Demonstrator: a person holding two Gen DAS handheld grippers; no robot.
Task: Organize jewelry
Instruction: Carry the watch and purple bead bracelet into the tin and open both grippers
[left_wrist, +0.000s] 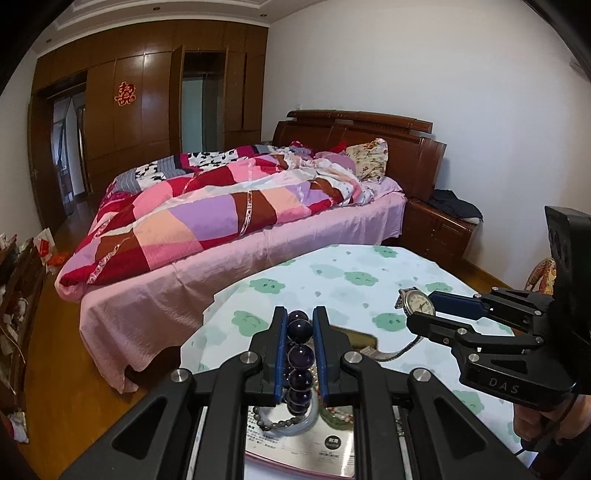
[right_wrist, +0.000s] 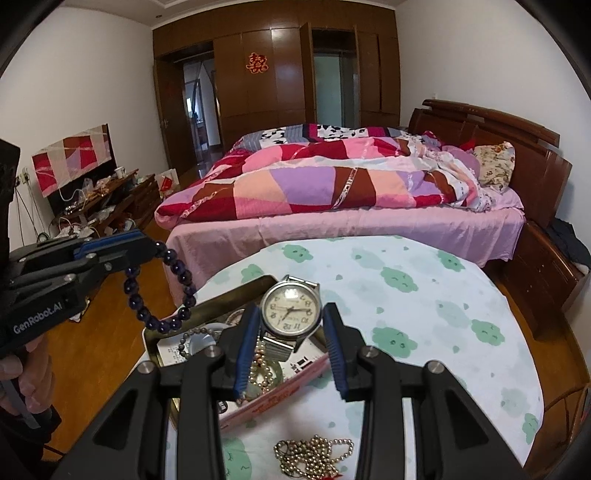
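My left gripper (left_wrist: 300, 317) is shut on a dark purple bead bracelet (left_wrist: 300, 360) and holds it in the air above the open metal jewelry tin (right_wrist: 207, 308); the bracelet also hangs as a loop in the right wrist view (right_wrist: 159, 288). My right gripper (right_wrist: 290, 315) is closed on a silver wristwatch (right_wrist: 290, 309) with a cream dial, held above the tin; the watch also shows in the left wrist view (left_wrist: 417, 302). The tin holds a grey bead bracelet (left_wrist: 275, 424) and a pearl strand (right_wrist: 262, 373).
A gold bead chain (right_wrist: 314, 454) lies on the round table's cloud-print cloth (right_wrist: 424, 314) near the front edge. A pink tin lid (right_wrist: 280, 398) leans at the tin. Beyond the table stand a bed (right_wrist: 351, 192) and a wooden nightstand (left_wrist: 436, 229).
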